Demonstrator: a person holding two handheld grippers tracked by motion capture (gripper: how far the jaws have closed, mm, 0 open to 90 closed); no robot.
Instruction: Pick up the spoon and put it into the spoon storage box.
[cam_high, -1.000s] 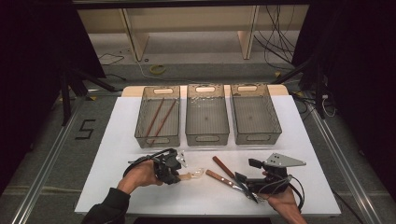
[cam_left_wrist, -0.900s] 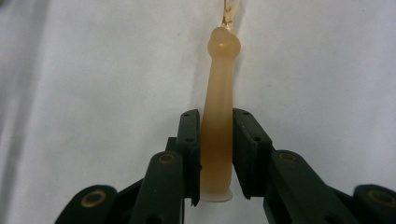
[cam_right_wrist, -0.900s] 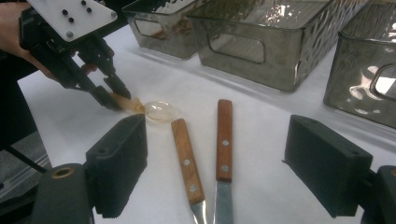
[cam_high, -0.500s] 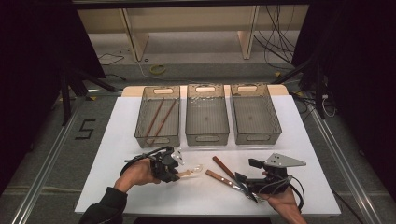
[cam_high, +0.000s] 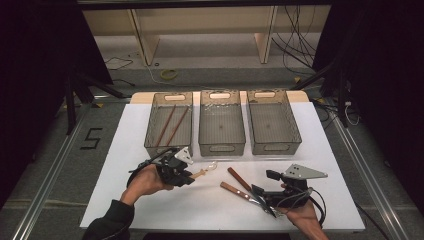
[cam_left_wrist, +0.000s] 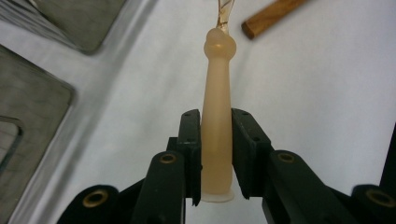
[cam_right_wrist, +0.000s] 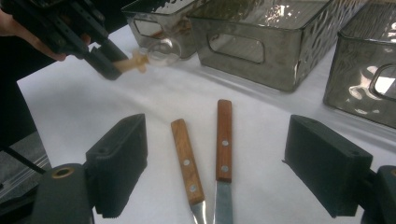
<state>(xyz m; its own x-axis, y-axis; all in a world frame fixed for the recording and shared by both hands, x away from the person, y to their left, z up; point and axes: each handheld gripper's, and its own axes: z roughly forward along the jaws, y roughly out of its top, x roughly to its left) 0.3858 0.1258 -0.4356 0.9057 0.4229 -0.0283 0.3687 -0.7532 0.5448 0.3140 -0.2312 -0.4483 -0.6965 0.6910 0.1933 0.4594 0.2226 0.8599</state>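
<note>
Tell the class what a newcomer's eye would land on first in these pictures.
First, the left gripper clamping the pale peach plastic handle of a clear-bowled spoon, raised off the white table. Next, two wooden-handled metal knives lying side by side between the open right gripper's jaws. Behind stand three grey see-through bins; the leftmost holds brown chopsticks.

Three grey see-through bins stood in a row across the upper middle of the high view: the left bin (cam_high: 168, 125) held two brown sticks (cam_high: 170, 125) lying aslant, while the middle bin (cam_high: 222, 123) and the right bin (cam_high: 273, 122) looked bare inside. All sat on a white table (cam_high: 125, 165). At the left edge, a black number five (cam_high: 91, 138) marked the floor
</note>
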